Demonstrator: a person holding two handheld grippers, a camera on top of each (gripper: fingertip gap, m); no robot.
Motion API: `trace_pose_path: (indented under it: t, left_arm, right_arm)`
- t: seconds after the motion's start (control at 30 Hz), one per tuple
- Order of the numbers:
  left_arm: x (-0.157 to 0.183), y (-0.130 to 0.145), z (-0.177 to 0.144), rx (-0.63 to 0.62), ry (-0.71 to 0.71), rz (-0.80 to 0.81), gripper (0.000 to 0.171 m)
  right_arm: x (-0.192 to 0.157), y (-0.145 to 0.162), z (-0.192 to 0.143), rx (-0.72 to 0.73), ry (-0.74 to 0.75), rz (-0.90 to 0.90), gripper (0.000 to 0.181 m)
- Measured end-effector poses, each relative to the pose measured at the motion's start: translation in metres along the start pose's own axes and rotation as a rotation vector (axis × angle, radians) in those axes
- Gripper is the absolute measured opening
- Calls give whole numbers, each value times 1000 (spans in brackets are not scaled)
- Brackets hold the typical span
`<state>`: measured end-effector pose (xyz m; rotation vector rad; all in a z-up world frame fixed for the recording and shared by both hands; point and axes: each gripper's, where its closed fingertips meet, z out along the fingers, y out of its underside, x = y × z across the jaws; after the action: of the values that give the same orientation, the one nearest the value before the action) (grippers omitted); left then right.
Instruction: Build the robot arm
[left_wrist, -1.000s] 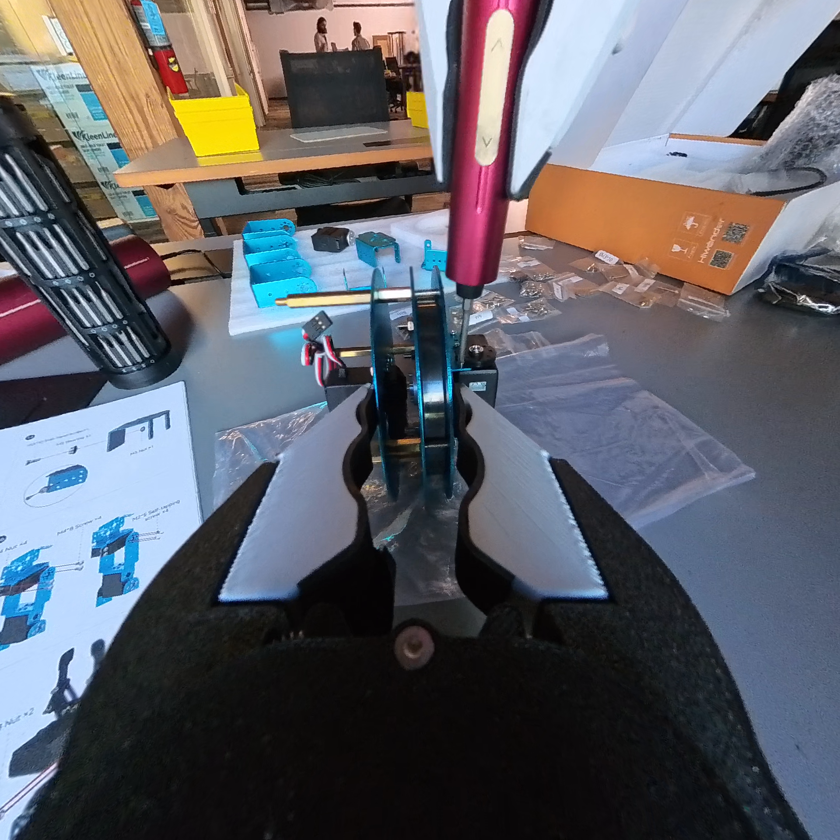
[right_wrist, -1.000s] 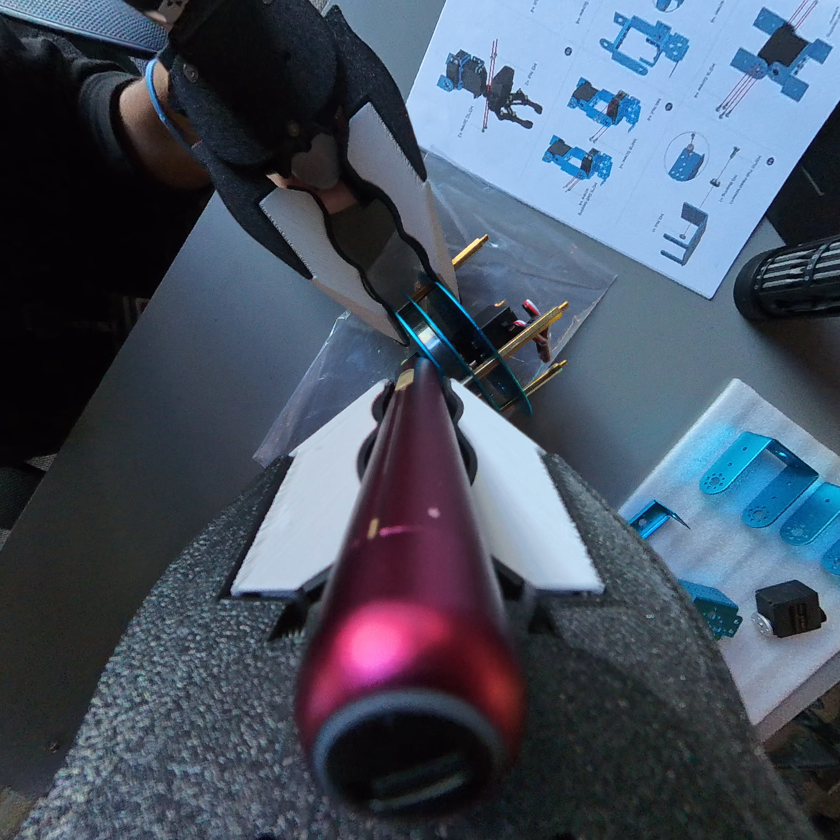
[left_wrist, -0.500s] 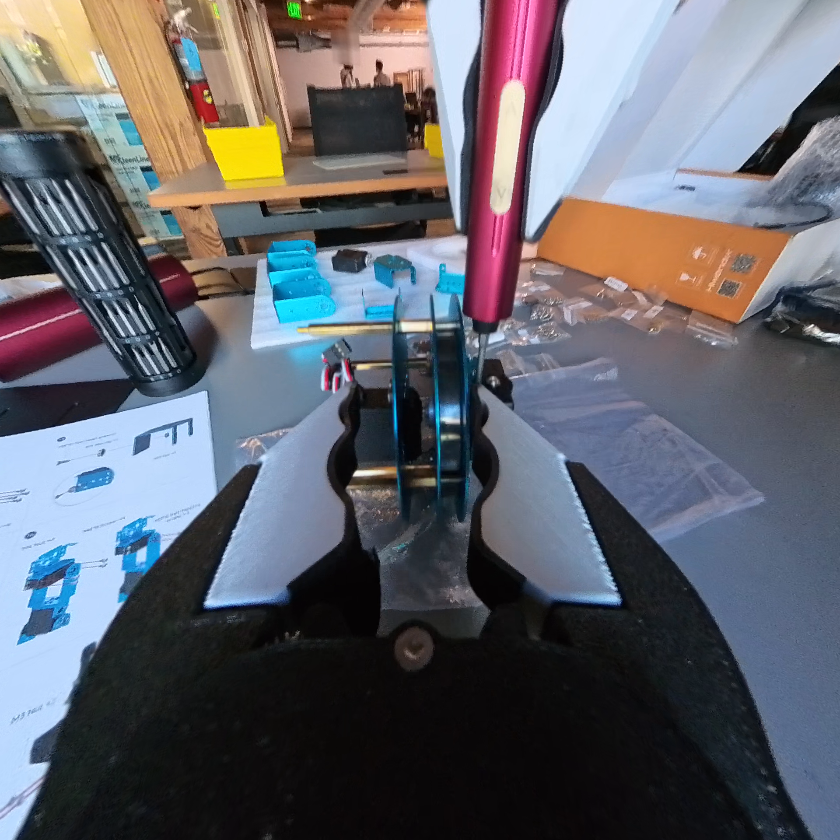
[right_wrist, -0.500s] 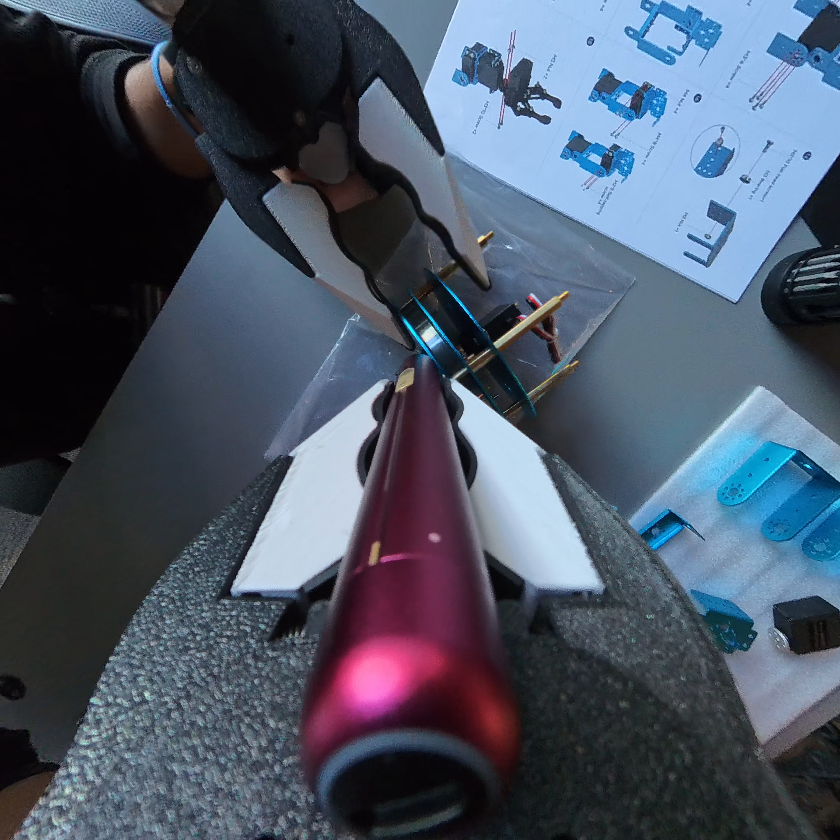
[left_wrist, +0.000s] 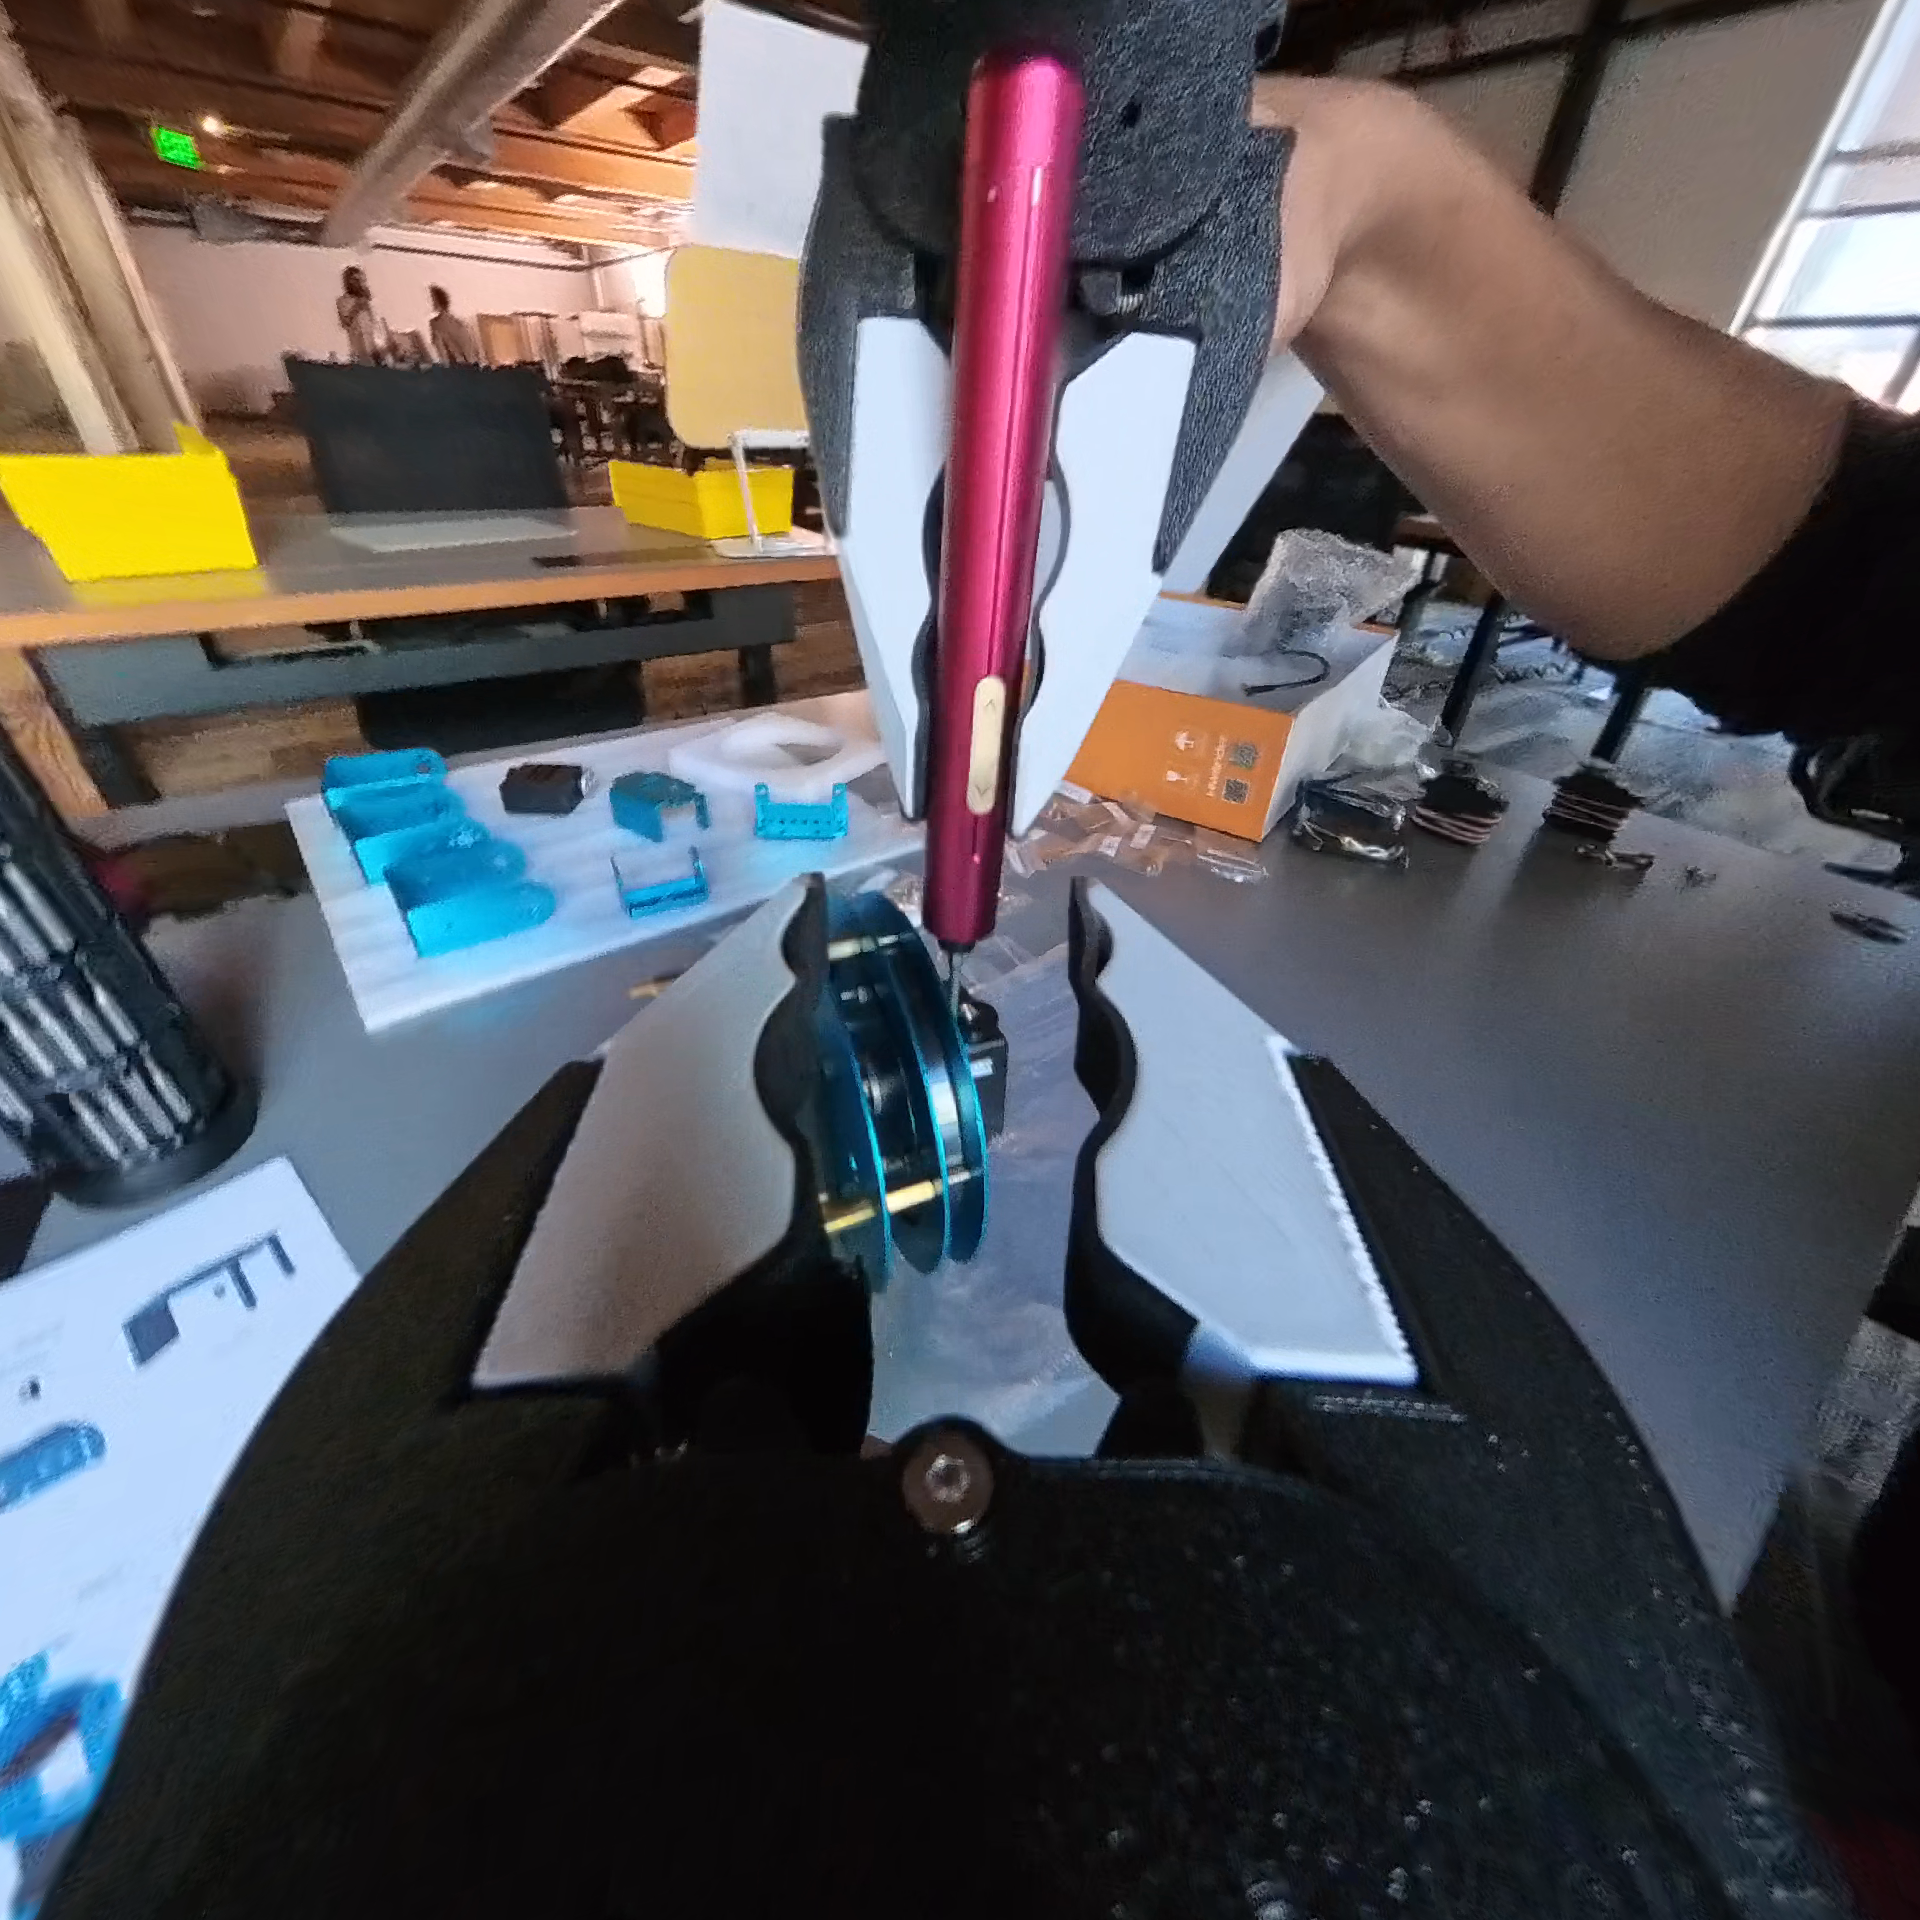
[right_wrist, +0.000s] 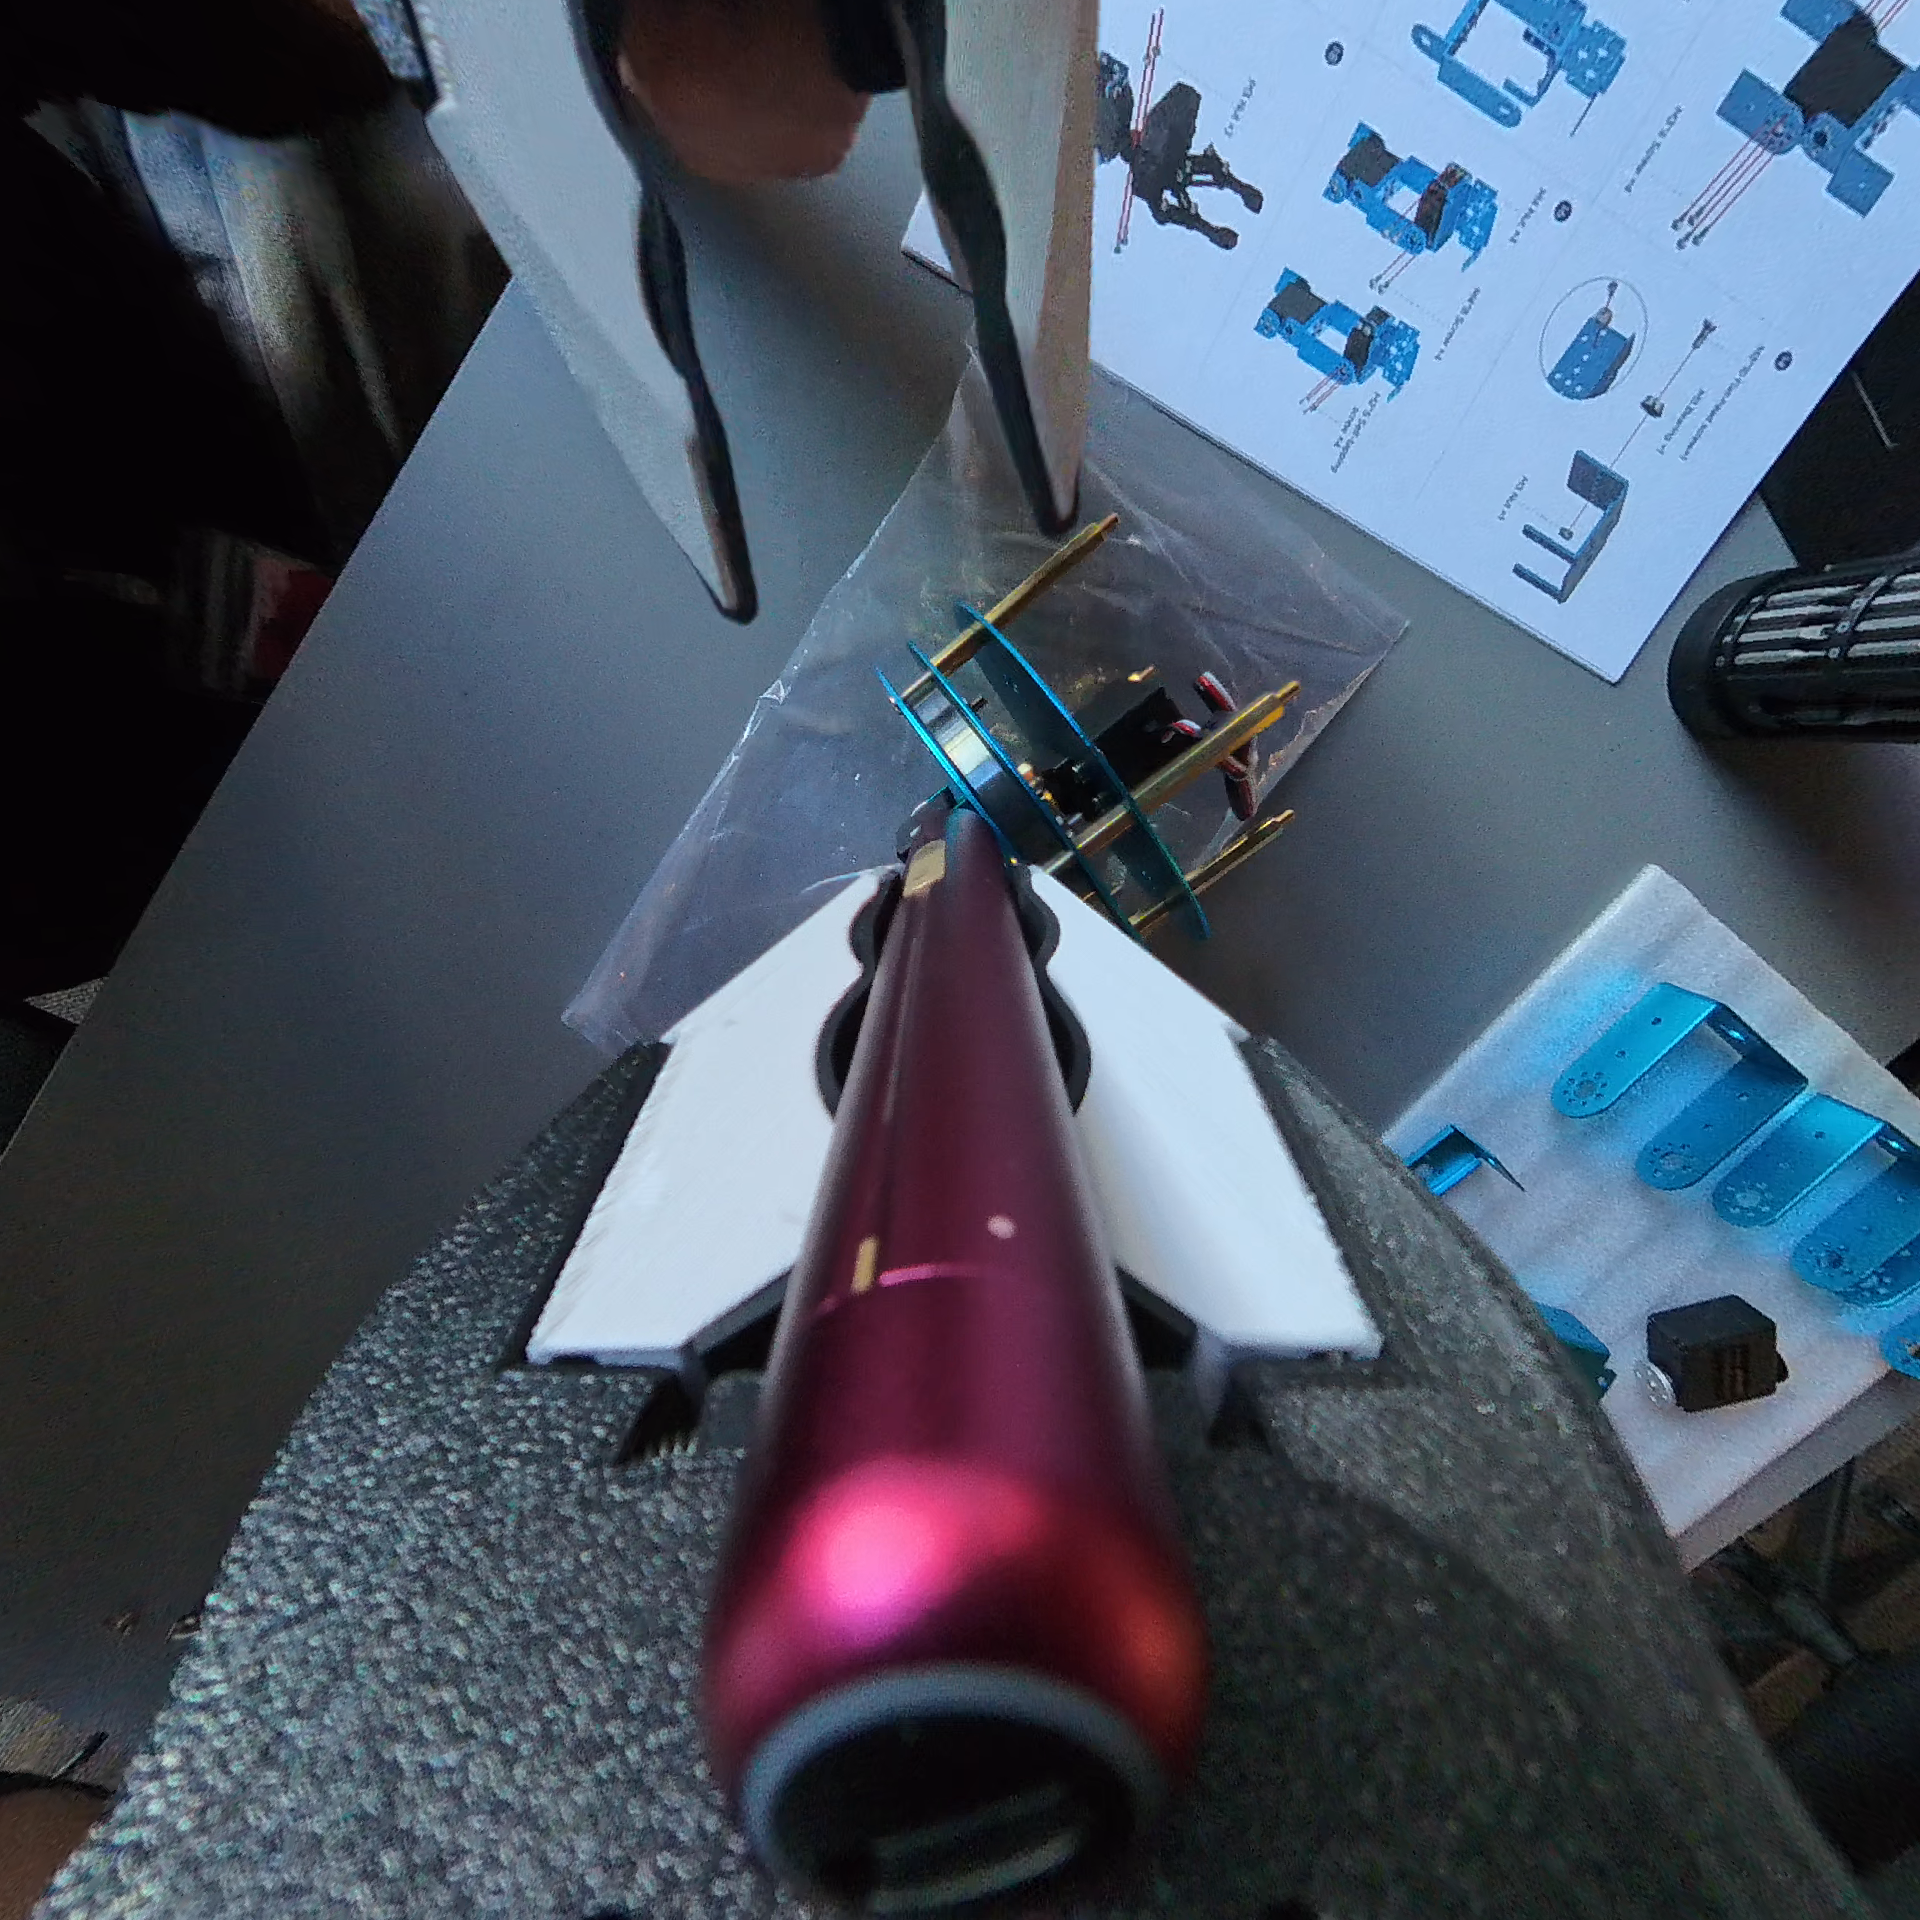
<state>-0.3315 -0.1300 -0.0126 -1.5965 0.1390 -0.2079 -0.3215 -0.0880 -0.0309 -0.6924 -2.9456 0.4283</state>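
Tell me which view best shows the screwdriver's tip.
The left wrist view: the red screwdriver hangs in side profile, its thin bit reaching down beside the blue disc assembly. The right wrist view looks along the barrel from its rear end, which hides the bit.

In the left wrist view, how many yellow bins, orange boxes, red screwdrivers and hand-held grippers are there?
Yellow bins: 2
Orange box: 1
Red screwdriver: 1
Hand-held grippers: 2
Total: 6
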Motion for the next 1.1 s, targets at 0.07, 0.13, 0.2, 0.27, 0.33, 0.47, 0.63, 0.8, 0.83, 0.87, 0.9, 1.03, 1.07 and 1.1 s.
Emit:
trace_pose_path:
  t: [0.07,0.13,0.2,0.27,0.33,0.47,0.63,0.8,0.83,0.87,0.9,1.03,1.07,1.1]
  left_arm:
    - [-6,1,13,-33,12,17,45]
    - [-10,11,25,-98,23,16,45]
    - [-15,16,30,-101,-21,20,45]
    - [-10,16,32,-71,-20,34,46]
    - [-4,15,35,-50,-16,79,46]
    - [1,5,38,-24,55,103,46]
    - [1,-53,29,116,196,6,43]
    - [1,-79,39,92,249,7,37]
    - [-1,-78,42,73,228,22,36]
    - [0,-79,44,65,220,39,35]
    - [2,-80,46,63,213,55,35]
    - [8,-83,50,58,183,103,25]
    - [6,-84,51,55,164,119,25]
    - [3,-85,52,56,136,132,21]
  right_arm:
    - [1,1,-1,-5,-1,5,22]
    - [3,2,-1,-3,-9,19,22]
    - [4,3,-1,5,-21,31,22]
    - [4,2,-1,14,-29,29,22]
    - [3,2,0,17,-32,20,22]
    - [1,0,0,8,-33,-9,22]
    - [2,-1,1,-9,-51,-11,22]
    - [1,-4,3,-24,-60,-23,22]
    - [1,-5,3,-27,-63,-24,22]
    - [1,-5,3,-30,-66,-23,22]
    - [0,-6,4,-32,-68,-27,22]
    - [0,-6,3,-48,-66,-44,106]
    - [2,-4,3,-53,-62,-36,105]
    - [3,-3,2,-56,-59,-27,105]
